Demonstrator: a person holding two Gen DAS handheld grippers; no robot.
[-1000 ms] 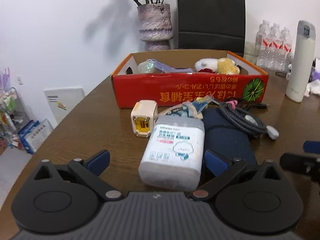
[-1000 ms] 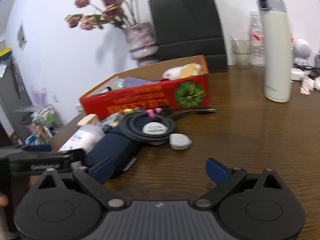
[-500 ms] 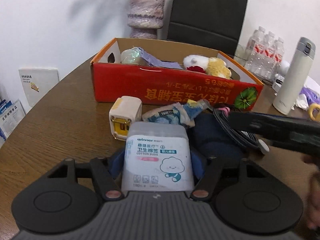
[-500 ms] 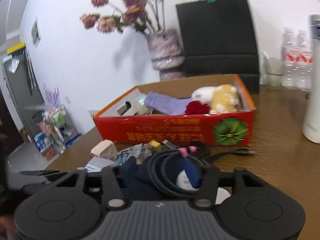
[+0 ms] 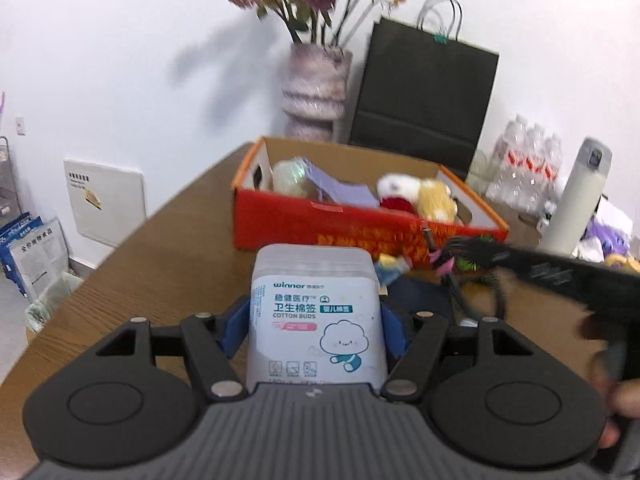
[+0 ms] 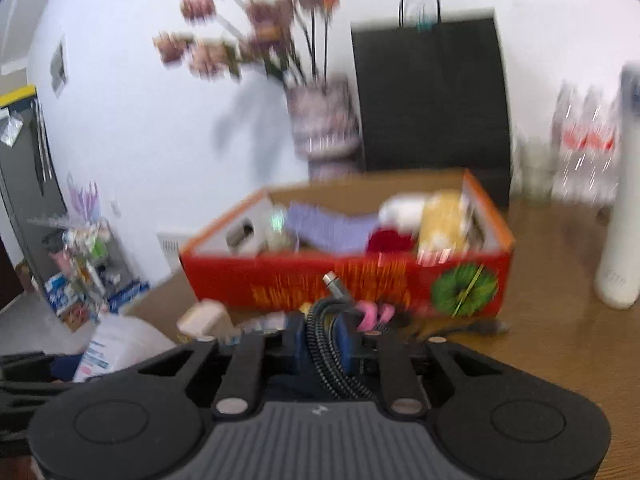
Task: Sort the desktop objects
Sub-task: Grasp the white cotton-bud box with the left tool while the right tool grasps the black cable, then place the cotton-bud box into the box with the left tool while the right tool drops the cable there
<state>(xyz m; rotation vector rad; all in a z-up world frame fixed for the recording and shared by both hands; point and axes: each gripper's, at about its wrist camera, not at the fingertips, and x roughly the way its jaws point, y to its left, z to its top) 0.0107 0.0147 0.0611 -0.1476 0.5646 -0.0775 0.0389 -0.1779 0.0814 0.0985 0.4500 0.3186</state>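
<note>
My left gripper (image 5: 314, 330) is shut on a white cotton buds box (image 5: 316, 316) and holds it above the brown table, in front of the red cardboard box (image 5: 344, 228). My right gripper (image 6: 322, 338) is shut on a coiled black braided cable (image 6: 332, 344) with a pink tie, lifted before the same red box (image 6: 344, 280). The right gripper also shows at the right of the left wrist view (image 5: 560, 276). The red box holds a purple cloth (image 5: 344, 190) and a plush toy (image 5: 420, 196). The right wrist view is blurred.
A cream charger block (image 6: 204, 318) and a dark blue pouch (image 5: 424, 296) lie on the table. A white thermos (image 5: 576, 200) stands at the right. A vase of flowers (image 5: 314, 88), a black paper bag (image 5: 424, 84) and water bottles (image 5: 524, 164) stand behind.
My left gripper closed on the cotton buds box and lifted it. My right gripper closed on the coiled cable and raised it off the table toward the red box.
</note>
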